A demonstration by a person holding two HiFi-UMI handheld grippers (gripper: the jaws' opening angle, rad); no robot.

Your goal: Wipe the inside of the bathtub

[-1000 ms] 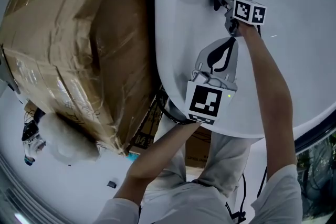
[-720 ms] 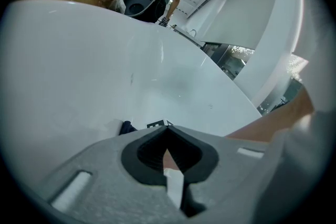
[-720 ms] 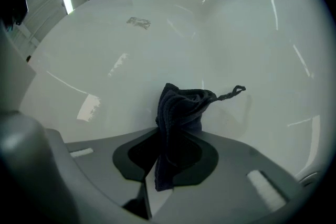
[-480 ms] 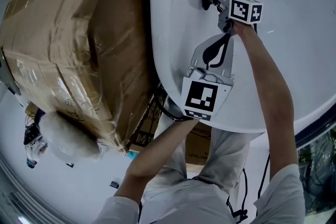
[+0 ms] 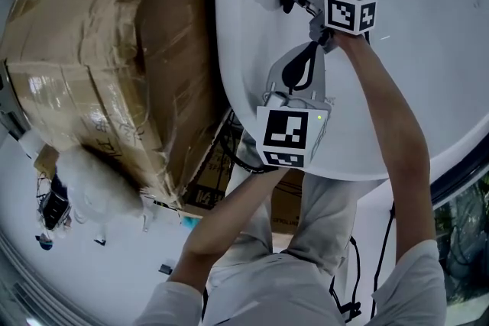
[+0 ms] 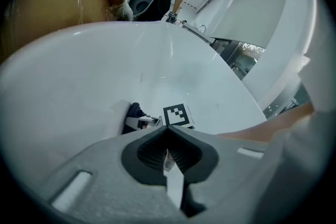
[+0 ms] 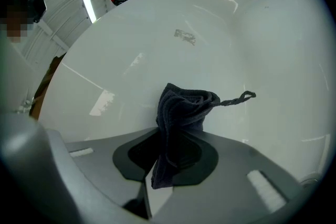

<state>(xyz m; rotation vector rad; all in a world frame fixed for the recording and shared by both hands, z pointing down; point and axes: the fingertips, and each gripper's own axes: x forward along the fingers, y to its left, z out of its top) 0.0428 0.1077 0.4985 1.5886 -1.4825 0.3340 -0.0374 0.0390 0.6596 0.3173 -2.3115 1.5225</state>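
Dark cloth [image 7: 184, 107] in right gripper [image 7: 170, 152]; against bathtub wall [image 7: 210, 34], near the rim

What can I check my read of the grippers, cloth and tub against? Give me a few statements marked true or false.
1. The right gripper is shut on the cloth. True.
2. The left gripper holds a sponge. False: its jaws are together with nothing between them.
3. The cloth is white. False: it is dark; the tub is white.
4. A box stands beside the tub. True.
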